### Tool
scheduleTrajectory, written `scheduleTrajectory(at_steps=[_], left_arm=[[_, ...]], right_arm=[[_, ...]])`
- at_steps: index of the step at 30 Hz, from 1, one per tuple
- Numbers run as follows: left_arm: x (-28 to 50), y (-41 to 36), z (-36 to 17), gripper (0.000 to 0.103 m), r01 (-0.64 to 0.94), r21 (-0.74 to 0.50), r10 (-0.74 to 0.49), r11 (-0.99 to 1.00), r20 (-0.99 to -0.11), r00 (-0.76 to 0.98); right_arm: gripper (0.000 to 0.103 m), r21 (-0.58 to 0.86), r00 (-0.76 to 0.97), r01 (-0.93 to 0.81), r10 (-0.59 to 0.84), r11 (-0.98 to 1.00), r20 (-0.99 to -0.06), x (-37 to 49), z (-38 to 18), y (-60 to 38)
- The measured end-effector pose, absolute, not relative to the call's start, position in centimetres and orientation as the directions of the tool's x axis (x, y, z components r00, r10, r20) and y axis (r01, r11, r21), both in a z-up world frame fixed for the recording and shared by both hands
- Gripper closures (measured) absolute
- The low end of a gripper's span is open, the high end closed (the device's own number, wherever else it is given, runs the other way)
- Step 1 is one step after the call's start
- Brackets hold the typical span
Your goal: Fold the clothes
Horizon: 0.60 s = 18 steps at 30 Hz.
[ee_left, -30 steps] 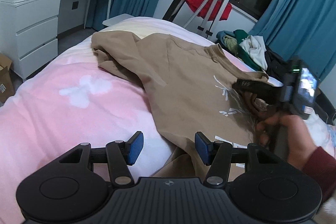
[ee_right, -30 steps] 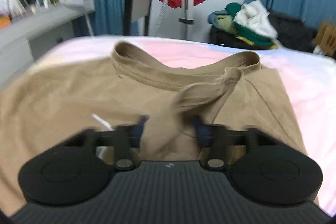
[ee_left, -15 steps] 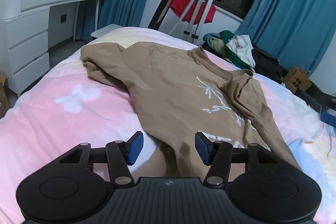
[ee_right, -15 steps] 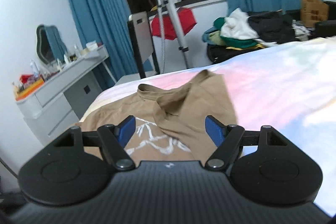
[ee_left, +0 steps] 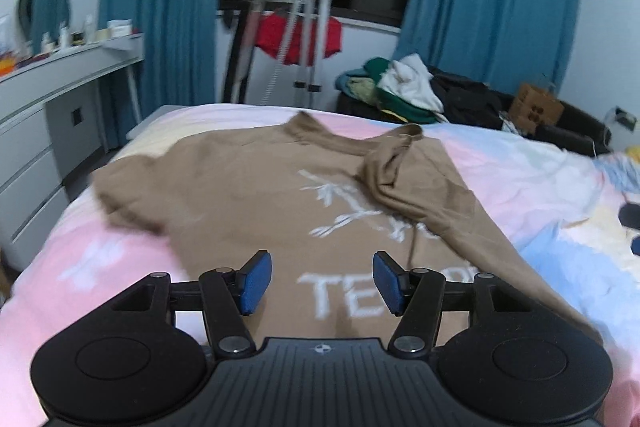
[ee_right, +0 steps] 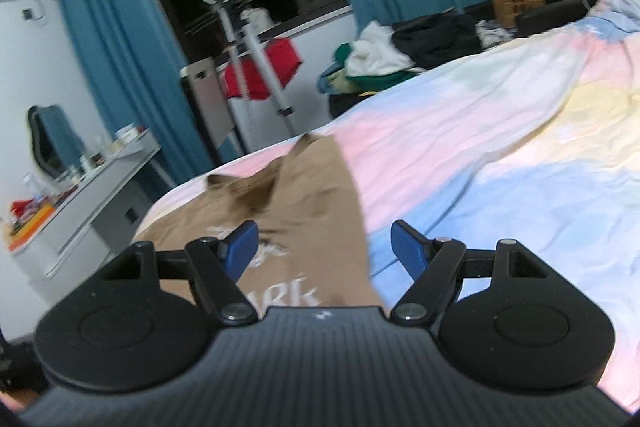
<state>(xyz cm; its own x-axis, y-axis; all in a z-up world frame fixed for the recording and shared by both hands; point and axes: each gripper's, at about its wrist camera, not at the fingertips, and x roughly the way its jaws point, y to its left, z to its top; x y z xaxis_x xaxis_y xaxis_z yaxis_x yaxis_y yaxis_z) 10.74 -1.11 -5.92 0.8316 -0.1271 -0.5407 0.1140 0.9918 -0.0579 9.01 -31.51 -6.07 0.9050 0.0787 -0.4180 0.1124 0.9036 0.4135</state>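
Bedding (ee_left: pixel 532 179) in pink, blue and cream carries everything I care about, so I place things by the bed's edges. Spread front-up across its left half is the tan T-shirt (ee_left: pixel 256 195), collar toward the far edge near the window, hem toward me; its white print reads partly as letters just ahead of my left tool. The shirt's right sleeve (ee_left: pixel 394 171) already lies folded in over the chest, while the left sleeve (ee_left: pixel 124 199) sits bunched near the bed's left edge, blurred in my view.

I judge the fold to be at an early stage: one sleeve is in and the other side is not yet squared.

My left gripper (ee_left: pixel 322 281) hovers over the lower chest with its blue pads wide apart and nothing between them. My right gripper (ee_right: pixel 323 249) is spread just as wide and empty, hanging over the shirt's right side seam (ee_right: pixel 356 211) where the cloth meets bare bedding.

Next, I think the left tool needs to swing toward the rumpled sleeve, pinch its outer edge low against the bedding, and bring it across. The loose cloth may drag the body with it.
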Motion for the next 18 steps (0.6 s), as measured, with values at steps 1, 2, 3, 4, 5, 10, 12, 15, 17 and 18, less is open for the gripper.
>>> scheduleTrajectory(at_steps=[1, 2, 3, 4, 5, 10, 12, 15, 17, 18], left_arm=[[12.3, -2.4, -6.1, 0.044, 0.131, -0.032, -0.127, 0.991, -0.542, 0.831], [13.9, -3.8, -6.3, 0.045, 0.149, -0.003, -0.127, 0.989, -0.543, 0.83], [15.5, -5.0, -6.5, 0.045, 0.157, 0.019, -0.122, 0.987, -0.547, 0.828], [17.2, -6.2, -6.8, 0.045, 0.164, 0.039, -0.116, 0.986, -0.551, 0.826], [18.8, -7.3, -7.1, 0.045, 0.166, 0.059, -0.106, 0.984, -0.552, 0.827], [27.1, -12.7, -8.6, 0.046, 0.167, 0.245, -0.019, 0.955, -0.513, 0.858], [29.9, -14.0, -9.5, 0.048, 0.16, 0.304, 0.023, 0.939, -0.519, 0.854], [33.3, -14.9, -10.6, 0.078, 0.161, 0.313, 0.042, 0.936, -0.553, 0.832], [34.7, -14.7, -10.8, 0.1, 0.159, 0.282, 0.039, 0.946, -0.586, 0.809], [35.0, -14.2, -10.7, 0.1, 0.148, 0.253, 0.033, 0.956, -0.593, 0.804]], right_arm=[[0.028, 0.419, 0.898, 0.136, 0.067, 0.898, -0.435, 9.3, -6.6, -32.1], [0.028, 0.427, 0.893, 0.155, 0.058, 0.891, -0.446, 9.6, -7.1, -32.6], [0.028, 0.431, 0.889, 0.177, 0.044, 0.885, -0.456, 10.0, -7.6, -33.2], [0.028, 0.434, 0.884, 0.2, 0.03, 0.878, -0.467, 10.3, -8.1, -33.8], [0.028, 0.437, 0.878, 0.223, 0.015, 0.871, -0.478, 10.7, -8.6, -34.3], [0.028, 0.476, 0.856, 0.301, -0.014, 0.826, -0.516, 12.7, -10.7, -36.5], [0.028, 0.469, 0.856, 0.315, -0.033, 0.825, -0.516, 13.4, -11.0, -36.7], [0.028, 0.447, 0.853, 0.322, -0.052, 0.835, -0.519, 14.2, -11.5, -36.8], [0.028, 0.442, 0.848, 0.331, -0.058, 0.834, -0.527, 14.6, -11.8, -37.0], [0.028, 0.449, 0.845, 0.336, -0.054, 0.828, -0.533, 14.8, -12.0, -37.2]])
